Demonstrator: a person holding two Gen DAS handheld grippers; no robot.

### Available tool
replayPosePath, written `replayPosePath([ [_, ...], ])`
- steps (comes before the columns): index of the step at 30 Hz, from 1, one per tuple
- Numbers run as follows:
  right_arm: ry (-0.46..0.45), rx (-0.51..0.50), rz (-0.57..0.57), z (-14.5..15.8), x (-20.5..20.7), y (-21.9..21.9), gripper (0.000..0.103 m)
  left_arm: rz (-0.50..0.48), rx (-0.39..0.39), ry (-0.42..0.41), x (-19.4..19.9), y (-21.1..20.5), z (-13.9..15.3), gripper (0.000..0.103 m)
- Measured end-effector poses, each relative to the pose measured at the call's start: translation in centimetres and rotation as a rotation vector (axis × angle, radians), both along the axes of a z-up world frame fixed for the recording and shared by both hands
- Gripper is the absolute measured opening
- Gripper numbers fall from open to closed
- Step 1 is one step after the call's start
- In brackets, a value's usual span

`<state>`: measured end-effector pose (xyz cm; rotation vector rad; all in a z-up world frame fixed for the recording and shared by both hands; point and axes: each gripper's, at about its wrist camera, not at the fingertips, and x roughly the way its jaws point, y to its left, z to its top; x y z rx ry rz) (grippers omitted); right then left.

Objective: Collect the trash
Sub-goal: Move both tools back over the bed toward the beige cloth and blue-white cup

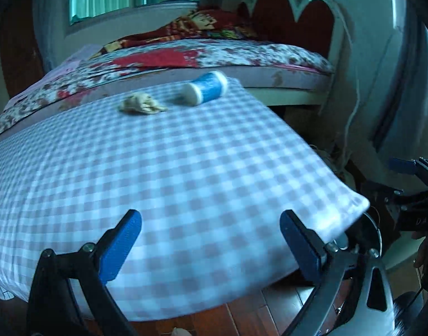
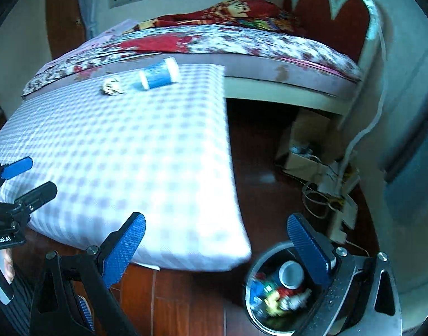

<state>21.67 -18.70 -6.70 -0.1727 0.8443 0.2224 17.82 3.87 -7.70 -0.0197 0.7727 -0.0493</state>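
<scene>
**Two scraps left on the table, both grippers empty**

The left gripper (image 1: 211, 240) hangs over the near edge of the table (image 1: 186, 168), jaws spread wide, nothing between them. The right gripper (image 2: 216, 240) is likewise spread and empty, at the table's near right corner, with its right finger above the bin (image 2: 253, 302) on the floor just beside that corner. The bin already holds a cup and some bright wrappers.

What remains sits at the far edge of the table, next to the bed (image 1: 242, 53): a blue cup (image 1: 205, 89) lying on its side, and a wad (image 1: 141, 105) of crumpled paper just left of it, near but apparently not touching.

The cup looks like thin paper or plastic: light, hollow, easy to crush, and free to roll on the cloth. It is probably best taken across the middle of its body, fingers closing on the curved sides with only modest pressure; a pinch on the rim would likely fold it. The wad should be soft and nearly weightless, and will compress to fit any grip, so closing fully across its bulk ought to do. Its loose edges could snag the cloth or shed bits.

Motion blur hides finer detail on both.
</scene>
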Motion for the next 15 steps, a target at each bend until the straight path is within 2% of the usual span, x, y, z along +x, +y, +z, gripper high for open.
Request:
replayPosePath([
  [7,-0.042,0.023,0.068,0.6,6.0,6.3,0.102,0.106,0.011,0.014,2.7,6.1,-0.7,0.100],
  [10,-0.007,0.029,0.099,0.3,9.1,9.1,0.102,0.153,0.016,0.011,4.9,8.5,-0.7,0.100],
  [15,-0.027,0.053,0.111,0.1,15.1,12.8,0.102,0.187,0.017,0.012,8.7,11.3,-0.8,0.099],
])
